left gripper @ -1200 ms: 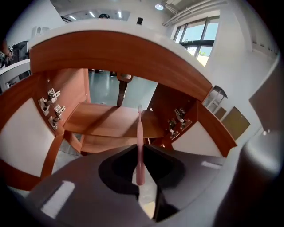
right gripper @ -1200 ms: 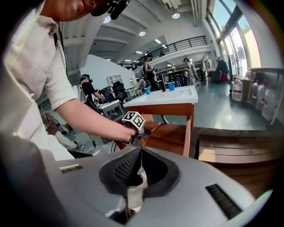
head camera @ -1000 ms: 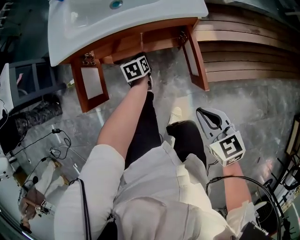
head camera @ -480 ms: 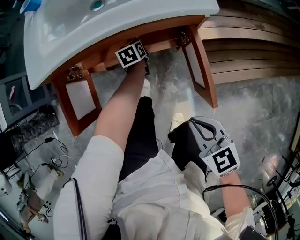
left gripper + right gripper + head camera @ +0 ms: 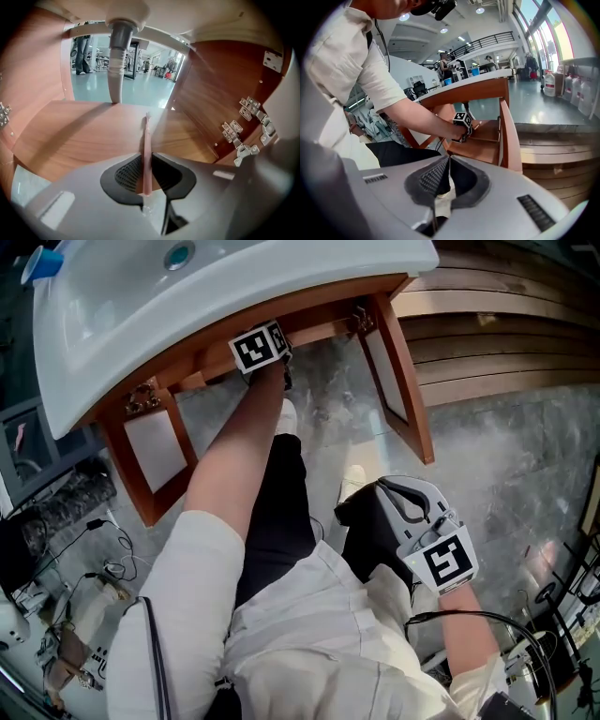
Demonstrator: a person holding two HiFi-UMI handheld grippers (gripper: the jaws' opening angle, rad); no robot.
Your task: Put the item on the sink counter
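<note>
My left gripper (image 5: 146,161) reaches into the open wooden cabinet under the white sink (image 5: 234,282). It is shut on a thin pink stick (image 5: 147,133) that juts forward from the jaws, just above the cabinet's wooden floor (image 5: 79,136). Whether the stick's tip touches the wood I cannot tell. In the head view only the left gripper's marker cube (image 5: 258,347) shows at the cabinet's front edge; its jaws are hidden beneath the counter. My right gripper (image 5: 448,158) hangs low beside my right knee, shut with nothing in it, and faces the cabinet.
Both cabinet doors stand open, the left door (image 5: 155,451) and the right door (image 5: 398,367). A grey drain pipe (image 5: 119,51) drops through the cabinet's back. Hinges (image 5: 243,126) line the right wall. Cables (image 5: 103,549) lie on the floor at left. Wooden slats (image 5: 506,334) run at right.
The left gripper has pushed forward and down, further under the sink counter into the cabinet. The right gripper has sunk a little beside my knee.
</note>
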